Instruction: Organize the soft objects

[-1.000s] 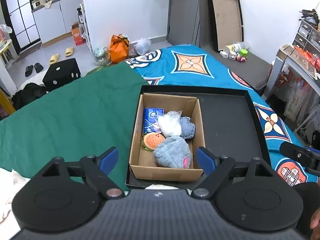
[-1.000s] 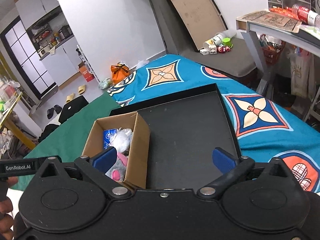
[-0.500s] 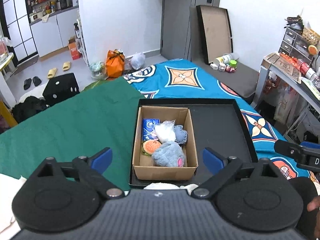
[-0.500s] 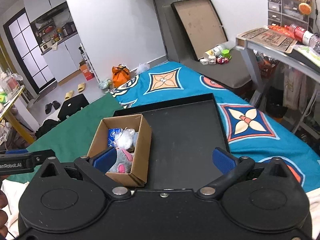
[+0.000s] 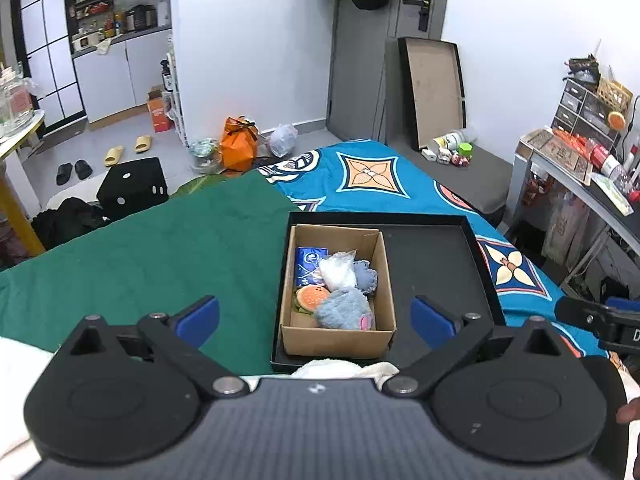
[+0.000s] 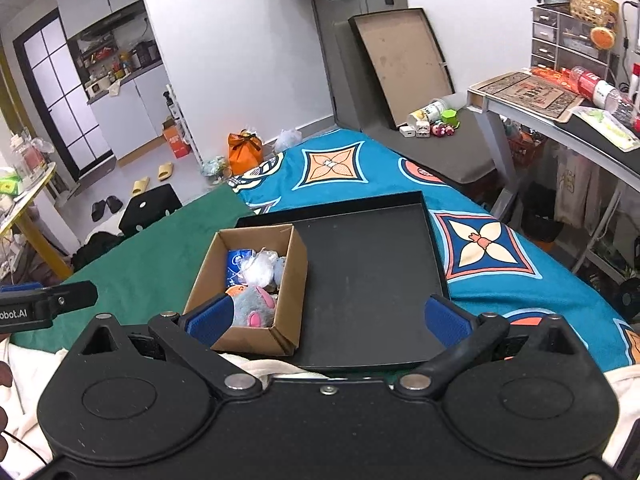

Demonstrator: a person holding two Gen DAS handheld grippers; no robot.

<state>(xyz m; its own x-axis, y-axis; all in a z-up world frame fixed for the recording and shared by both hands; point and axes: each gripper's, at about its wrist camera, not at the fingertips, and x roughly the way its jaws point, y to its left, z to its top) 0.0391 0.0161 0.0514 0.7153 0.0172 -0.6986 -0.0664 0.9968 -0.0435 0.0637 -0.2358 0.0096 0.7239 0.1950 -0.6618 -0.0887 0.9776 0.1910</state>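
Observation:
A cardboard box [image 5: 338, 338] stands in the left part of a black tray [image 5: 432, 256] on the bed. Inside lie a grey plush [image 5: 344, 312], a burger plush [image 5: 312, 298], a blue packet [image 5: 310, 264], a white plastic bag [image 5: 338, 270] and a small blue-grey plush [image 5: 366, 276]. My left gripper [image 5: 316, 316] hovers above and in front of the box, its jaws opening, nothing between them. My right gripper [image 6: 328, 320] hangs open and empty over the tray's [image 6: 368, 272] near edge, right of the box [image 6: 296, 276].
A green cloth [image 5: 140, 256] covers the bed's left half and a blue patterned blanket [image 5: 372, 172] the right. White fabric [image 5: 340, 366] lies at the near edge. A desk [image 6: 560, 128] stands to the right, and a black cube [image 5: 134, 186] on the floor.
Both grippers have drawn back and up, so the box and tray look smaller and farther. The left jaws have spread wider. The box's contents have not moved.

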